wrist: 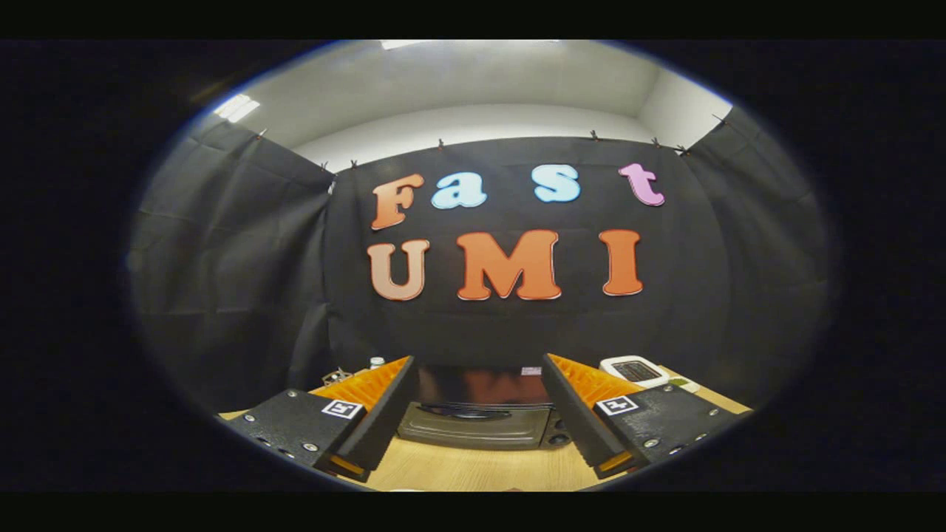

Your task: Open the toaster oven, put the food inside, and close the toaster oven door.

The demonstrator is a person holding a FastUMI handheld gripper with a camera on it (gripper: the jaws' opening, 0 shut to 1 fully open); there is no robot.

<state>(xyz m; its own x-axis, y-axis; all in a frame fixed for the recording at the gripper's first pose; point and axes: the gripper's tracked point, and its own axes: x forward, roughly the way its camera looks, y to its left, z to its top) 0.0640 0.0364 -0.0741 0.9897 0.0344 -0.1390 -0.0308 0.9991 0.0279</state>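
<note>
The toaster oven (pixel 480 414) sits toward the back of the wooden table (pixel 473 469), door closed, handle untouched. The gripper (pixel 477 414) hangs in front of it, its 2 fingers spread apart and holding nothing. A white device (pixel 634 371) lies by the table's far right edge. Judging by this, all 3 steps remain.
</note>
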